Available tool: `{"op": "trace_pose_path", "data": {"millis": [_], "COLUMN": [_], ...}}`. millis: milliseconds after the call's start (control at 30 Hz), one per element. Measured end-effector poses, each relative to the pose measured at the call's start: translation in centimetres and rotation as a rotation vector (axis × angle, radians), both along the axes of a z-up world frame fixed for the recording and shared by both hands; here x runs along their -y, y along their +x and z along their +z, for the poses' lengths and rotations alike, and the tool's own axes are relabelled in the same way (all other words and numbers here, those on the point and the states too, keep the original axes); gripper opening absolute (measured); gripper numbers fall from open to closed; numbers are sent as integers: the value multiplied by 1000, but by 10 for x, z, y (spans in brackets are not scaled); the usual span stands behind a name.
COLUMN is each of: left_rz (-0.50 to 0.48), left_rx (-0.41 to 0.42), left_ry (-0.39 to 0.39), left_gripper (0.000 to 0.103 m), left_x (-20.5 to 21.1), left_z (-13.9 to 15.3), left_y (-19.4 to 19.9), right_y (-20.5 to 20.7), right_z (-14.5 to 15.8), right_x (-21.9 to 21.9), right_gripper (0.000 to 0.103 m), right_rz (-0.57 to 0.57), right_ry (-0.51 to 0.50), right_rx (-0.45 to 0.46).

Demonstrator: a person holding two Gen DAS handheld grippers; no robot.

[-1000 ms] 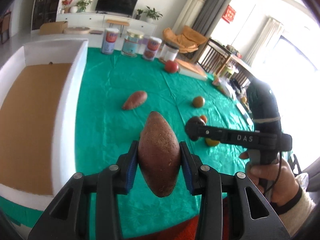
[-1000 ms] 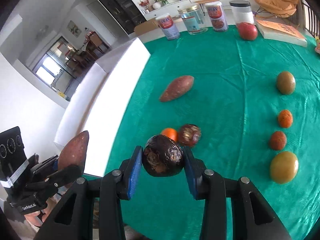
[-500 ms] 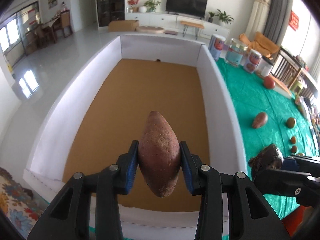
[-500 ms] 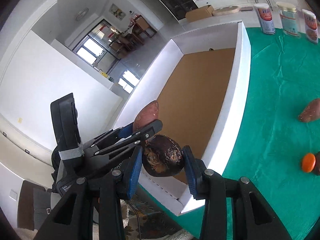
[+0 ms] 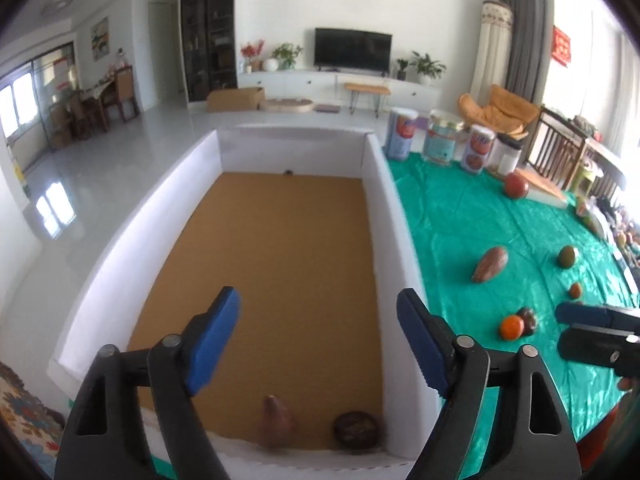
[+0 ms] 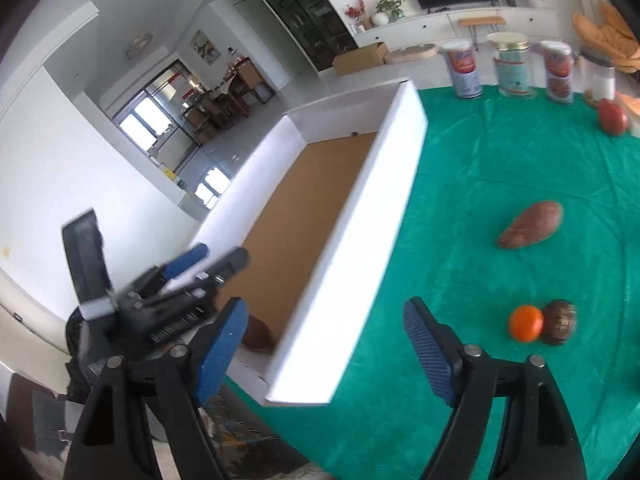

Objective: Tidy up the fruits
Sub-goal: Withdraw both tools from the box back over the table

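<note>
My left gripper point(image 5: 318, 332) hangs over the near end of the white-walled box point(image 5: 390, 216), its jaws opening with nothing between them. Below it, on the brown floor, lie a sweet potato point(image 5: 276, 426) and a dark round fruit point(image 5: 356, 428). My right gripper point(image 6: 324, 344) is over the box's near right corner, its jaws also opening and empty. On the green cloth point(image 6: 480, 184) lie a second sweet potato point(image 6: 532, 230), an orange point(image 6: 526, 323) touching a dark fruit point(image 6: 560, 322), and a red apple point(image 6: 612, 118).
Several tins and jars point(image 5: 440, 142) stand along the cloth's far edge. A green-brown fruit point(image 5: 567, 256) and a small orange one point(image 5: 575, 290) lie further right. A patterned rug point(image 5: 24, 428) shows beside the box's near left corner.
Both grippers carried their fruit left from over the cloth to the box, then opened. The sweet potato and the dark fruit now lie on the box floor.
</note>
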State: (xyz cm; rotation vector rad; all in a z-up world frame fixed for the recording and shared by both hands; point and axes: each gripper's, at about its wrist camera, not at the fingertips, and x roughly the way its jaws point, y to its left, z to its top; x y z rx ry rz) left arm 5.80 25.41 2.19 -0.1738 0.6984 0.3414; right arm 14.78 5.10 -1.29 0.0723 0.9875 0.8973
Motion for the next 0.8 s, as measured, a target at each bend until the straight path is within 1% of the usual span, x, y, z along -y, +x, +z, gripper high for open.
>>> {"op": "trace_pose_path", "data": {"millis": [33,100,167,200,267,300,367,400,433,500,533,600,667,733,800], "left_rz": [-22,-78,-114,-128,-163,-172,-172,-170,-170,-164,-153,-130,-110,-101,-84], "left_rx": [7,4,-31,-61,-133,-155,-161,-160,-162,-165,-165,-168,-172,-178,-175], "left_ry": [13,64,145,174,192,228,338,368,374,353,343,326,320,332,365], "left_gripper": [94,94,94,94,91,86,85,86,87,88,89,89,89,89,91], "left_x": [10,31,51,59,73,81,95,99,101,101,99,97,98,102,108], "left_z": [1,-2,-14,-22,-38,-42,-45,-44,-44,-42,-42,-43,-44,-44,-43], "left_y": [5,17,32,38,46,45,41,38,35,27,24,18,15,11,12], "right_y": [-2,-10,-19,-23,-29,-31,-38,-41,-43,-42,-41,-45,-36,-36,-41], "right_z": [-6,-24,-51,-62,-81,-85,-93,-95,-98,-98,-96,-95,-96,-96,-99], "right_x": [23,70,115,138,183,203,237,251,261,273,276,281,272,264,259], "right_gripper": [86,87,87,87,87,87,87,87,88,90,91,94,94,94,94], "right_rz": [-29,-105,-192,-247,-355,-409,-515,-554,-586,-615,-613,-618,-607,-593,-588], "right_ry": [-30,-120,-208,-241,-257,-259,-264,-262,-262,-251,-245,-270,-303,-349,-388], "right_rx": [28,89,122,122,98,92,89,85,76,46,55,83,118,148,176]}}
